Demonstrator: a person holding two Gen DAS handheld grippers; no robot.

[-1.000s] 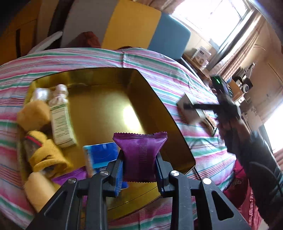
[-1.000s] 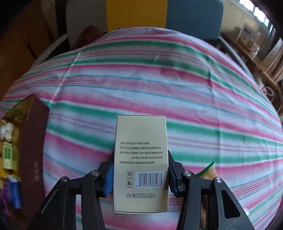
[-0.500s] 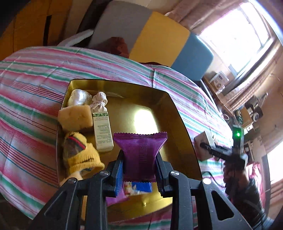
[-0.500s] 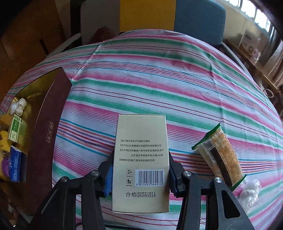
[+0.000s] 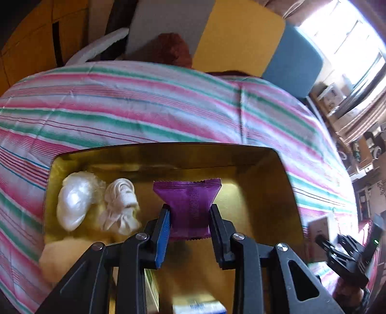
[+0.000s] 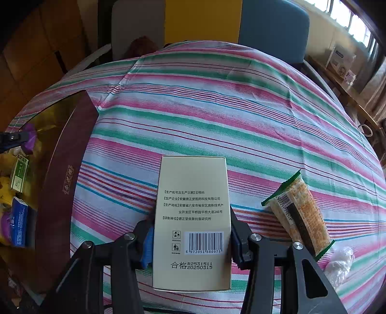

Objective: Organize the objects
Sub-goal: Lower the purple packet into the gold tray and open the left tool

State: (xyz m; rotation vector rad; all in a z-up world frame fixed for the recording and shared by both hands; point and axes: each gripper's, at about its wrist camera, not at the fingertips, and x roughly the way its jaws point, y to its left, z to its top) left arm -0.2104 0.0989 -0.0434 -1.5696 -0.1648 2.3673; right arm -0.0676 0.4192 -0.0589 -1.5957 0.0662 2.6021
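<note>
My left gripper (image 5: 189,217) is shut on a purple snack packet (image 5: 188,205) and holds it over the gold-lined box (image 5: 287,183), toward its far half. White wrapped items (image 5: 74,205) and yellow items (image 5: 60,256) lie in the box's left side. My right gripper (image 6: 191,231) is shut on a beige carton (image 6: 191,217) with a barcode, above the striped cloth right of the box (image 6: 65,174). The left gripper with the purple packet also shows in the right wrist view (image 6: 26,140).
A striped cloth (image 6: 217,108) covers the round table. A green-edged snack bar packet (image 6: 299,212) and a crumpled clear wrapper (image 6: 342,263) lie on it at the right. A blue pack (image 6: 18,222) and a green box (image 6: 19,174) lie in the box. Chairs (image 6: 272,21) stand behind.
My left gripper has moved forward and lower over the box with the purple packet. My right gripper has risen and drawn back with the carton, showing more table.
</note>
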